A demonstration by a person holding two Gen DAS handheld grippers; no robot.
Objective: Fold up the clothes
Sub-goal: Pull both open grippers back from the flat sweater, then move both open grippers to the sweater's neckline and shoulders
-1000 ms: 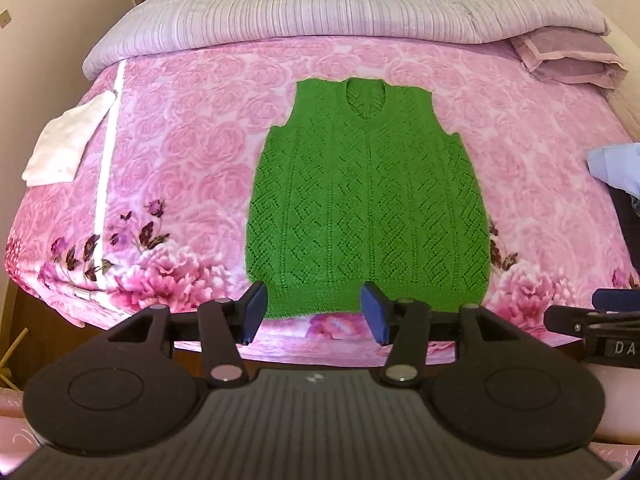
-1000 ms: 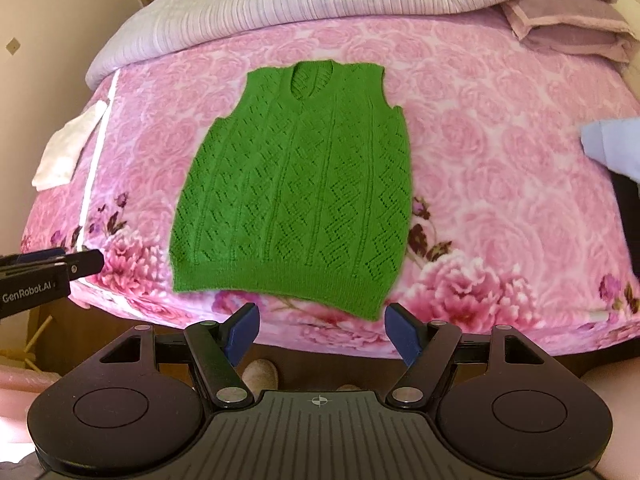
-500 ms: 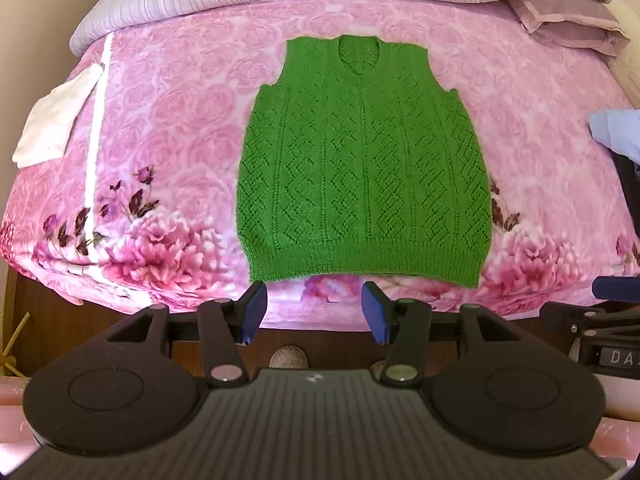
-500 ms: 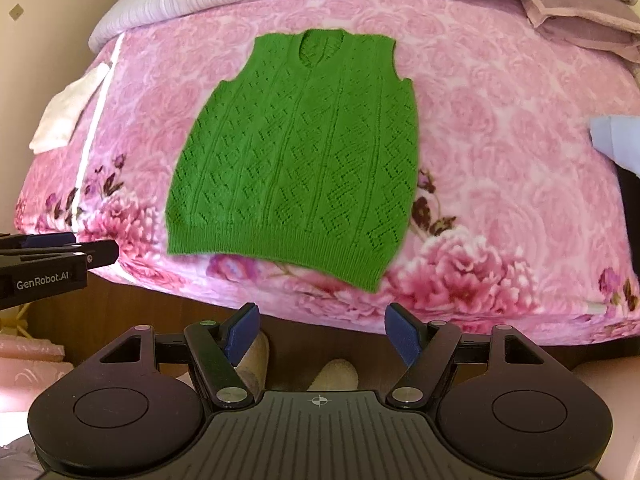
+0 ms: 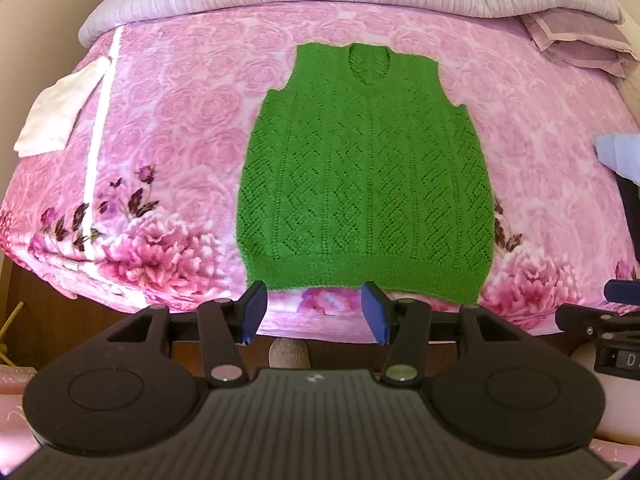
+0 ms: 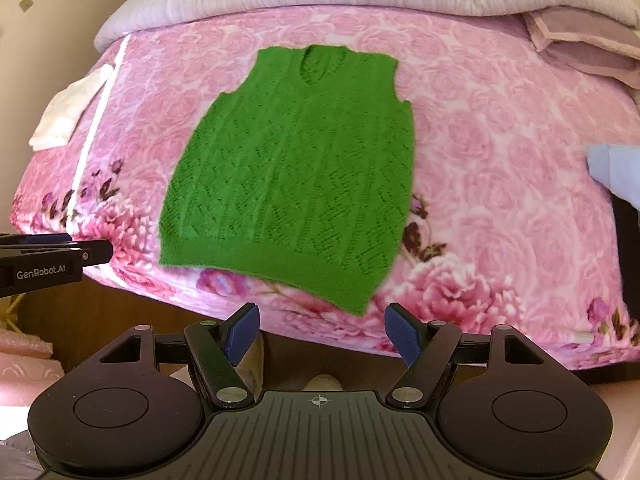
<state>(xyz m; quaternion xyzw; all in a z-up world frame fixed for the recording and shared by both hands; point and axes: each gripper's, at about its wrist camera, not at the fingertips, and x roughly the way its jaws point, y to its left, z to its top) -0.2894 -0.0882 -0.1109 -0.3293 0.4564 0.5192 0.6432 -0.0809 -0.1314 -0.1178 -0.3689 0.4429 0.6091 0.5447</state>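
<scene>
Vest [image 5: 366, 172] flat on bed [image 5: 180, 128], long axis running away from both grippers, hem nearest: left gripper [image 5: 314, 314] spread wide and empty just below hem's left half, right gripper [image 6: 320, 334] likewise gaping, empty, under hem's right corner.

pink floral bed [image 5: 192, 128] against beige wall [image 5: 36, 12].

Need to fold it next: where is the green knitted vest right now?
The green knitted vest lies flat mid-bed on the pink floral blanket, neck toward the pillows, hem at the near edge.
</scene>
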